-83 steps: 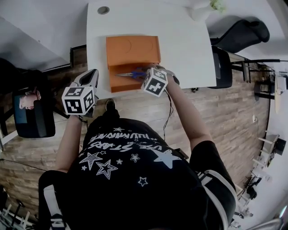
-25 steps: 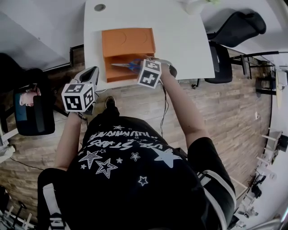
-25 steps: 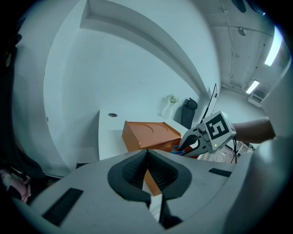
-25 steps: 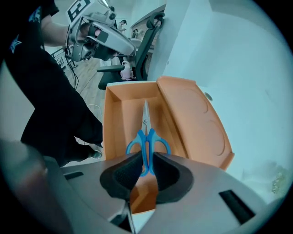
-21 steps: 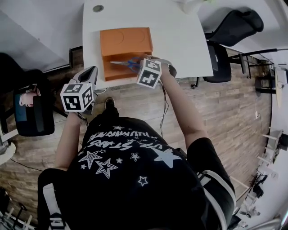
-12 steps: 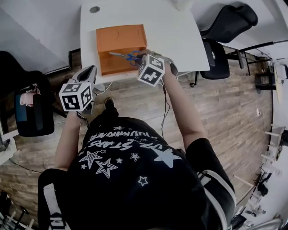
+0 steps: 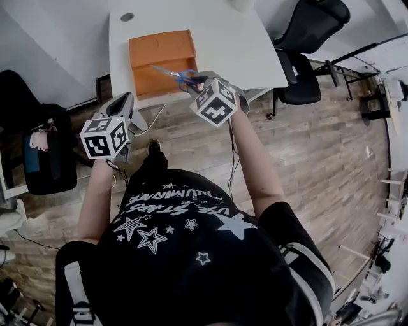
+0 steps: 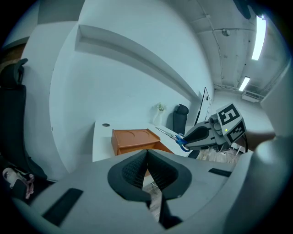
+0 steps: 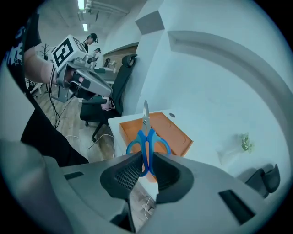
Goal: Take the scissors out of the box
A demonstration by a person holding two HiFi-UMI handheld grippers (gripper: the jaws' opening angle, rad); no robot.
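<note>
The orange box (image 7: 160, 58) stands on the white table (image 7: 217, 38), near its front edge. Blue-handled scissors (image 7: 173, 75) hang in the air over the box's front right corner, blades pointing left. My right gripper (image 7: 196, 84) is shut on their handles. In the right gripper view the scissors (image 9: 146, 137) stick up from between the pads, blade tip upward, with the box (image 9: 167, 130) behind them. My left gripper (image 7: 125, 106) hovers left of the table's front edge, off the table, shut with nothing in it. The left gripper view shows the box (image 8: 135, 139) and the held scissors (image 8: 170, 133) beyond it.
A black office chair (image 7: 305, 44) stands to the right of the table and another dark chair (image 7: 39, 149) at the left over the wooden floor. A small plant in a white pot (image 9: 245, 142) sits far back on the table. A round cable hole (image 7: 127, 17) marks the table's back left.
My right gripper has lifted the scissors up out of the box and drawn them back to the box's front. My left gripper has risen a little and stayed beside the table.
</note>
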